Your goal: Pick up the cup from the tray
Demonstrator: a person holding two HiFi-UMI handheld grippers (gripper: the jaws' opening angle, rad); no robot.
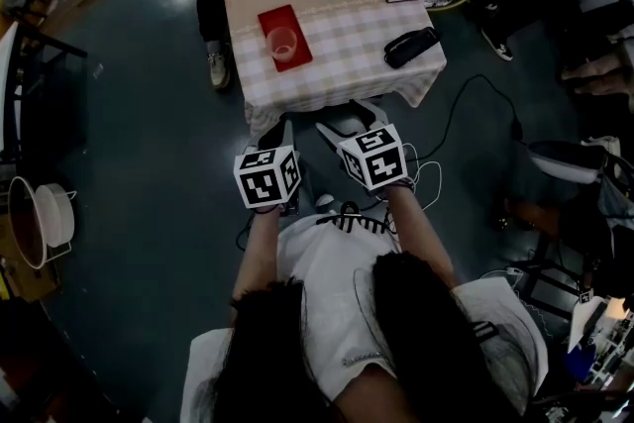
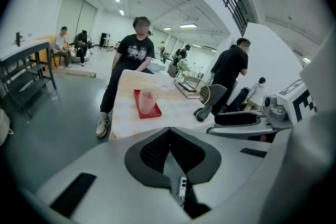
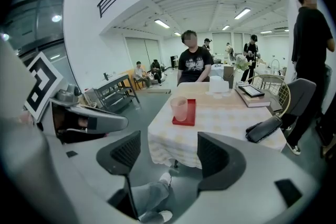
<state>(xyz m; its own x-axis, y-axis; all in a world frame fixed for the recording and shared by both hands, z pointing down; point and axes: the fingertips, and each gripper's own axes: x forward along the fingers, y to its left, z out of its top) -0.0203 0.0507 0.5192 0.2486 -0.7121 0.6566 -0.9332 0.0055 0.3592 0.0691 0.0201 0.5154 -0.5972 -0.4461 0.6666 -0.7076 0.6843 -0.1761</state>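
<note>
Both grippers hang well short of the desk [image 1: 337, 50]. Left gripper [image 2: 169, 134]: clenched, empty. The cup [image 1: 281, 43] stands upright on the red tray [image 1: 280, 18], far centre. Right gripper [image 3: 168, 157]: released, empty. It is best brought in level, jaws straddling the cup's middle before squeezing.

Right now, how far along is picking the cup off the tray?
Nothing is done yet: the cup stands on the red tray on the table. In hand: the left gripper, shut, and the right gripper, open, hang short of the table, both empty. Left: reach in, grip the cup, lift it clear.
</note>
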